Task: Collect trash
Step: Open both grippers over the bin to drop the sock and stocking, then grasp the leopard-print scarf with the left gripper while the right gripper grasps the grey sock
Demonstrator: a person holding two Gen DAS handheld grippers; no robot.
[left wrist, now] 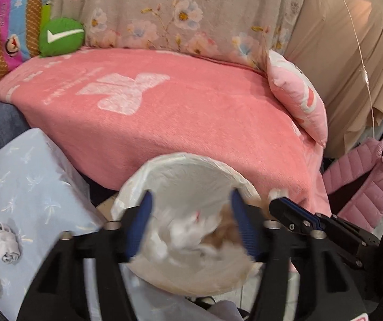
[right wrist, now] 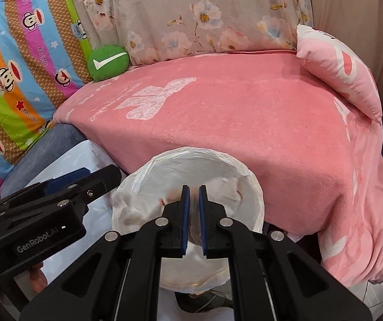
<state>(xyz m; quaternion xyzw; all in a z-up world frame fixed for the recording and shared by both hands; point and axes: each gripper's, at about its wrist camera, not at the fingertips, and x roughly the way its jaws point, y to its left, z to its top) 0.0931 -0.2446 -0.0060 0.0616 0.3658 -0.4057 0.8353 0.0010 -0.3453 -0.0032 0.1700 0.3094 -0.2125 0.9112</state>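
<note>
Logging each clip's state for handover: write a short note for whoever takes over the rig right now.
Left tongs: open, empty, over the bin.
Right tongs: nearly closed, nothing visible between them, also over the bin.
Lined trash bin: in front of the pink blanket, with crumpled white and brownish trash already inside.
Left: no trash visible on the blanket; check elsewhere.

Pink blanket (right wrist: 245, 123) with a white bow print spread over the bed. Green round cushion (right wrist: 107, 62) with white tick at 10 o'clock, against the floral curtain (right wrist: 191, 13). Striped monkey-print cloth (right wrist: 22, 61) at 9 o'clock. Pink pillow (right wrist: 338, 72) at 2 o'clock. Pink quilted jacket (left wrist: 363, 182) at 4 o'clock. Pale blue printed sheet (left wrist: 25, 187) at 8 o'clock.
</note>
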